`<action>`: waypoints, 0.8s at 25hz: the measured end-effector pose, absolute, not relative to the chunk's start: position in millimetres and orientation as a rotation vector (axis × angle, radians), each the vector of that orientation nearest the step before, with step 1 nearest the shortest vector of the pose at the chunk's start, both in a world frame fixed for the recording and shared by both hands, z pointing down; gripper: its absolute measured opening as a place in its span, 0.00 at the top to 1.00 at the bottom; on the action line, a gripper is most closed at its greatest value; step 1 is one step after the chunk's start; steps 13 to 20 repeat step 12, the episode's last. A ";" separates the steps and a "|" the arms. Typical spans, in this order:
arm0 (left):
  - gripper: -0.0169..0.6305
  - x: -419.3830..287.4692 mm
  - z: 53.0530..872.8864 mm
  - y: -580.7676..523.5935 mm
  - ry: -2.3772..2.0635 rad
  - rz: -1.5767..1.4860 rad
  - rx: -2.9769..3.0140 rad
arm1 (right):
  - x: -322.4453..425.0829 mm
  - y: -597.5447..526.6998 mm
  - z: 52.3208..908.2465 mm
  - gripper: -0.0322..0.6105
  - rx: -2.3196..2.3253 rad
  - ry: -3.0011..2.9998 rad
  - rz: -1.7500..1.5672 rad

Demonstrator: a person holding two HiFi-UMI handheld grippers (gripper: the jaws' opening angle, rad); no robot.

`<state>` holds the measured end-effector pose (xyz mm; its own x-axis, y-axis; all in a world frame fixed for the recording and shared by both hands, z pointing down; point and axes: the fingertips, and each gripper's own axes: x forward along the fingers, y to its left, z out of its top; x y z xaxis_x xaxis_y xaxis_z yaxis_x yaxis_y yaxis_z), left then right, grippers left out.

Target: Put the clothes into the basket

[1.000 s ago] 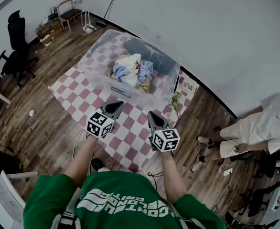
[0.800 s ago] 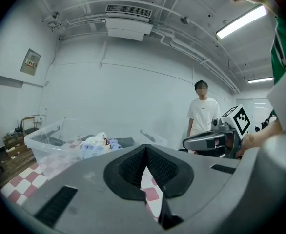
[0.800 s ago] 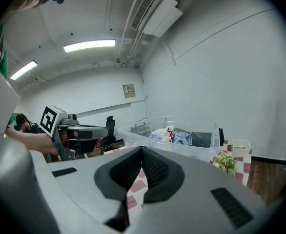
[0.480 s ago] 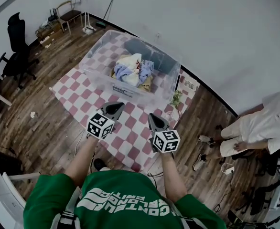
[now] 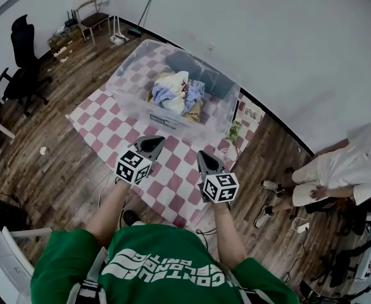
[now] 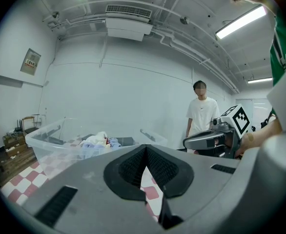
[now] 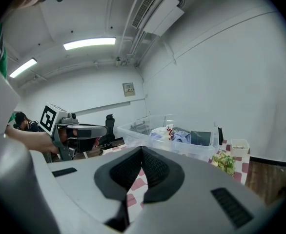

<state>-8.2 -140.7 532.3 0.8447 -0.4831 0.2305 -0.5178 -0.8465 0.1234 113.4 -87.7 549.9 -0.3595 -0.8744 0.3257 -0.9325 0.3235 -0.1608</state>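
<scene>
We held both tools on the near side of the basket [image 5: 132, 104], short of its front wall and clear of it. The left gripper [image 5: 152, 142] had its jaws pressed fully together with nothing between them. Through the notch behind its tips, its own view showed only the red-and-white checked mat [image 5: 166, 185] that spread from under the basket toward us. The right gripper [image 5: 206, 158] was the same: jaws closed tip to tip, gripping nothing. The two sat side by side, both aimed at the basket and tipped slightly down. We read this as a resting pose rather than a reach, since neither tip was over the rim or near any cloth.

The clothes [image 5: 176, 92] lay inside the basket, a loose heap of white, pale blue and tan pieces near the middle of its floor. Behind the heap, against the basket's far wall, sat a dark thing [image 5: 201, 75] that we could not identify. We saw no garment on the mat outside the basket, so we judged the loading done or very nearly so. That explained the closed, empty jaws: nothing lay in front of the basket to pick up.

A small green plant-like thing [image 5: 234, 131] stood just beside the basket's right-hand corner. A bystander [image 5: 353, 170] was well apart from the basket on that same side, outside our working path.
</scene>
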 end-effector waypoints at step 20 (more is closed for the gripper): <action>0.97 -12.4 536.1 -140.1 -0.788 0.291 2.826 | 112.1 -88.5 550.9 0.94 1.648 -2.401 0.477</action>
